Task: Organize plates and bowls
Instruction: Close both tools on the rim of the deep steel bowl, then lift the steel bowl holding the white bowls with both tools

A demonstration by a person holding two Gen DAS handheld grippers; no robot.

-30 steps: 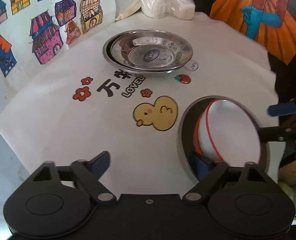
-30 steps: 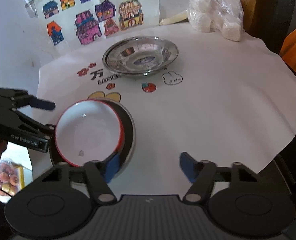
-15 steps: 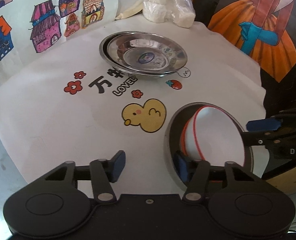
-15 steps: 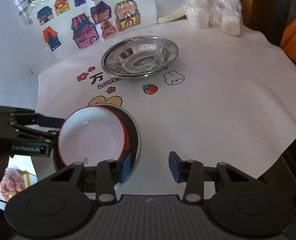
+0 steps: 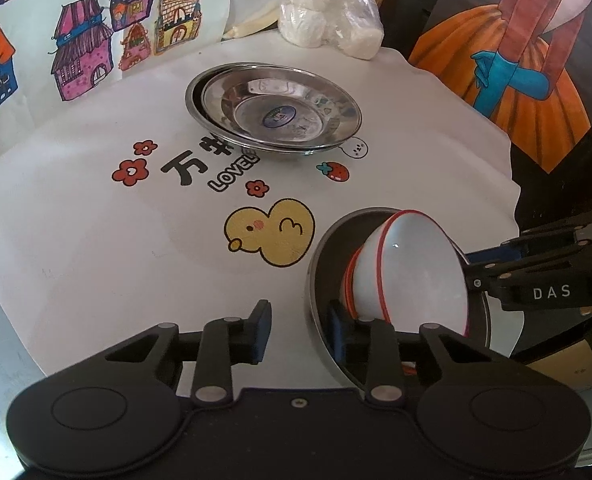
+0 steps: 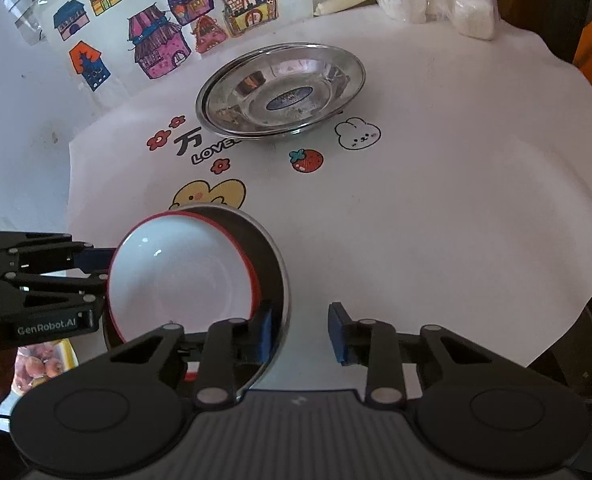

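From the left wrist, the left gripper [image 5: 298, 330] has its jaws apart, astride the near rim of a dark plate [image 5: 316, 280] that sits just this side of the yellow duck print [image 5: 272, 236]; nothing is clamped yet. White bowls [image 5: 408, 272] with red rims are nested in that plate and lean over, so a pinch on the rim could tip them out or slide the plate off the cloth edge. Beyond the duck, the steel plates [image 5: 276, 110] lie stacked. From the right wrist, the right gripper [image 6: 300, 332] is likewise unclenched, one pad inside the plate's [image 6: 274, 264] opposite rim, one outside. The bowls [image 6: 180, 284] tilt toward the left gripper [image 6: 92, 258], so uneven lifting would probably spill them.
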